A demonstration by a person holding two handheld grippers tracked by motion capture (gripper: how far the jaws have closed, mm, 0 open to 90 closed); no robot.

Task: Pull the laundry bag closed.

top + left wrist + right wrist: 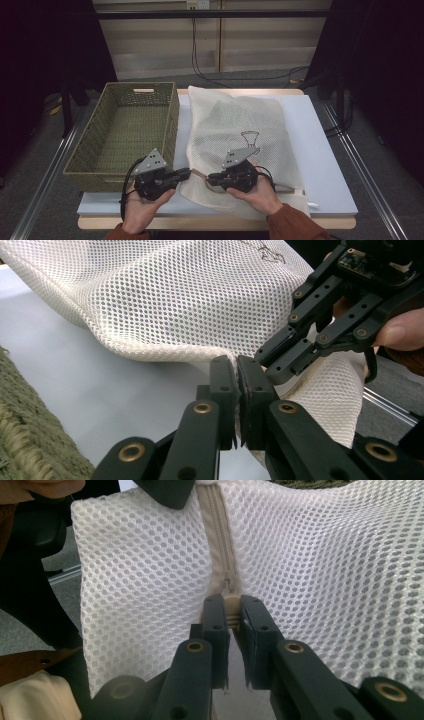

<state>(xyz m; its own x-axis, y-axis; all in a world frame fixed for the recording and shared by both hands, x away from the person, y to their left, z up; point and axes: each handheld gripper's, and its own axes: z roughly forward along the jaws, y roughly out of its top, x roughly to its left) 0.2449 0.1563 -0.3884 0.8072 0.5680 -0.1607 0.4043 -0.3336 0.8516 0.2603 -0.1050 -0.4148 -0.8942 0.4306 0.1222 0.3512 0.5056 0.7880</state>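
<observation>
pinching mesh bag zipper

Left gripper: near-left, held palm-up in left hand, pointing right, jaws clamped together. Right gripper: just right of it, held in right hand, pointing left, jaws nearly closed, narrow gap. Tips face each other, close, apart. Both forearms enter from near edge, brown sleeves at wrists.
</observation>
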